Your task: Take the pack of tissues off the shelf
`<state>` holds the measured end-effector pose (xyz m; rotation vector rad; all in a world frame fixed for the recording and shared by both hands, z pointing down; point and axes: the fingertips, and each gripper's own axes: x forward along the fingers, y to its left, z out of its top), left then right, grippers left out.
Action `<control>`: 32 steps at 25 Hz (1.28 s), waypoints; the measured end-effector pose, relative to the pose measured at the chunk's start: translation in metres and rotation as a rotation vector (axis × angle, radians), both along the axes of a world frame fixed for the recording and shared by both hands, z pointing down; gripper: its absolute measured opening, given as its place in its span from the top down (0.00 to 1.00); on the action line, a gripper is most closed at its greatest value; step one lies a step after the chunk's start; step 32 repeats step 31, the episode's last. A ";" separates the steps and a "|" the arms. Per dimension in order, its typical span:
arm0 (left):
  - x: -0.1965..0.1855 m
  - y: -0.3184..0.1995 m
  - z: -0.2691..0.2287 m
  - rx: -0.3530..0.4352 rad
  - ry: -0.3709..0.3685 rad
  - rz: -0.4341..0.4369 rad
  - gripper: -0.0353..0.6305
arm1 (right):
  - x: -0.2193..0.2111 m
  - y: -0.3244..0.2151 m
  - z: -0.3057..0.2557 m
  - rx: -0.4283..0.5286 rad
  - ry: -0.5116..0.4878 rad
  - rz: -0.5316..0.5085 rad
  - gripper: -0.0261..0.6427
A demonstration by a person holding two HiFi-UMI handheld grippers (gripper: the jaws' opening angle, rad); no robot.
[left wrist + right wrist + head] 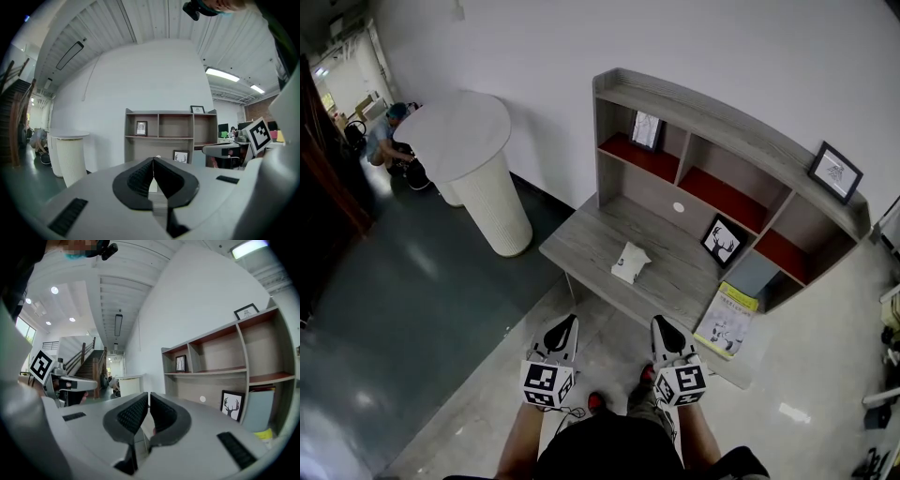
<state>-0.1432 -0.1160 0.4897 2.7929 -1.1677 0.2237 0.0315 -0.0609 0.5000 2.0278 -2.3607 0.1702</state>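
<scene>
The left gripper (571, 321) has its jaws pressed together with nothing between them; the right gripper (658, 321) has its jaws drawn in to a hairline slit, also empty; the two are held side by side, tips pointing toward the grey shelf unit (712, 122). The pack of tissues (630, 262) lies on the desk (581, 239) at the foot of that unit, ahead of both pairs of jaws and roughly midway between their lines, well apart from either tip; it is white, a little crumpled, and touches nothing else. Beyond it, farther from the jaws, the shelf compartments show red floors; a small framed picture (647, 130) stands in the upper one ahead of the left jaws; a deer picture (724, 240) leans ahead and to the right of the right jaws; a yellow-edged booklet (727, 322) rests just right of the right jaws; another frame (835, 172) sits on top of the unit, far right. A white round table (469, 159) stands well left of the left jaws.
</scene>
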 end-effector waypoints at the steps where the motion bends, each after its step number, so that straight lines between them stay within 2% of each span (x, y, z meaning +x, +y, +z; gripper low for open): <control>1: -0.001 0.002 0.001 0.002 -0.004 0.004 0.94 | -0.001 0.003 0.001 -0.002 0.000 0.004 0.90; 32: -0.017 0.004 0.007 -0.010 0.006 0.031 0.94 | -0.023 0.010 0.007 -0.012 0.017 0.023 0.90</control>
